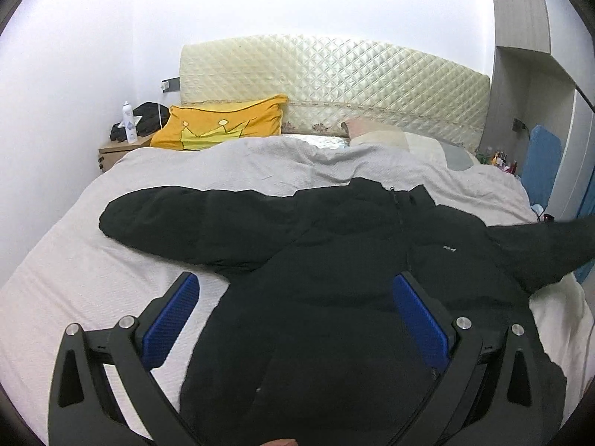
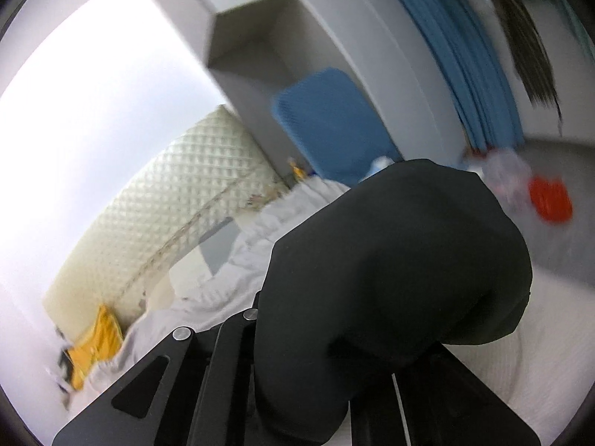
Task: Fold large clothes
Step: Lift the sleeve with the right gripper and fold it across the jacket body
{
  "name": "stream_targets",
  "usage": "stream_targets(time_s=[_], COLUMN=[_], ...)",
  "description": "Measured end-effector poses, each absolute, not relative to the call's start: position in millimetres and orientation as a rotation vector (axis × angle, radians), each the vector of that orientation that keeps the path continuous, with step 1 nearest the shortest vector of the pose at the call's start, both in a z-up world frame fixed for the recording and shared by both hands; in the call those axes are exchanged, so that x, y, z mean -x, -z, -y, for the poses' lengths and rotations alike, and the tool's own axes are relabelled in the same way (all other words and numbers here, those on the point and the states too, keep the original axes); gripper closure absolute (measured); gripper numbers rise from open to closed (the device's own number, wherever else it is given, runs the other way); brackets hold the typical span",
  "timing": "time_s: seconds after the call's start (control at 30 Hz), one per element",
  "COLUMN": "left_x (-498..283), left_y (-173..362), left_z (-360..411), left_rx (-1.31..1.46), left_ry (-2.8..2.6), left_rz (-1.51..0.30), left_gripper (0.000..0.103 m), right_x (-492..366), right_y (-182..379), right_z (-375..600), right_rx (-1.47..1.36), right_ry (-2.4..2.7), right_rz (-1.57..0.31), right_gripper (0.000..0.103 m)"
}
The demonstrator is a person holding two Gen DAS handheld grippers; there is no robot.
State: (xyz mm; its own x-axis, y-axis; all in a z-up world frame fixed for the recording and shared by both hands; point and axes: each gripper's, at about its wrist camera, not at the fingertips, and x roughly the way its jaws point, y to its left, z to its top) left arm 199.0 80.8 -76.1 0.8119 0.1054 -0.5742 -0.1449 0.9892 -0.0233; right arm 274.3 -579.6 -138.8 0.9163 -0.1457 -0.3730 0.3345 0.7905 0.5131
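A large black jacket (image 1: 334, 260) lies spread front-up on the bed, its left sleeve (image 1: 178, 219) stretched out flat. My left gripper (image 1: 297, 293) is open, its blue pads (image 1: 174, 319) wide apart above the jacket's lower body. The jacket's right sleeve (image 1: 550, 245) is lifted off toward the right. In the right wrist view my right gripper (image 2: 334, 364) is shut on that sleeve's cuff (image 2: 401, 252), which bulges out and hides the fingertips. The view is tilted and blurred.
The bed has a pale grey cover (image 1: 93, 278), a quilted cream headboard (image 1: 334, 74) and a yellow crown pillow (image 1: 223, 122). A nightstand (image 1: 119, 148) with a spray can stands at the left. A blue panel (image 2: 327, 122), wardrobe and red object (image 2: 550, 200) are at the right.
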Motion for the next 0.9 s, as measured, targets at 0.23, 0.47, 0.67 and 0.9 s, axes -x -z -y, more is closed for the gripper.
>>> stream_targets(time_s=[0.23, 0.47, 0.67, 0.9], left_x=[-192.2, -178.5, -174.4, -176.7], left_y=[90.9, 85.8, 88.3, 92.9], left_z=[-95.3, -109.5, -123.9, -140.3], left_rx=[0.002, 0.006, 0.036, 0.092], left_ry=[-0.124, -0.109, -0.096, -0.073], left_rz=[-0.653, -0.607, -0.6, -0.615], left_gripper=[0.0, 0.0, 0.0, 0.0], right_x=[-290.6, -309.3, -329.6, -360.4], right_y=[48.6, -3.9, -8.5, 26.4], right_z=[480.1, 365.5, 249.3, 142.0], right_rx=[-0.45, -0.305, -0.167, -0.053], right_ry=[0.161, 0.049, -0.042, -0.14], right_rz=[-0.297, -0.282, -0.29, -0.341], right_gripper=[0.093, 0.093, 0.091, 0.09])
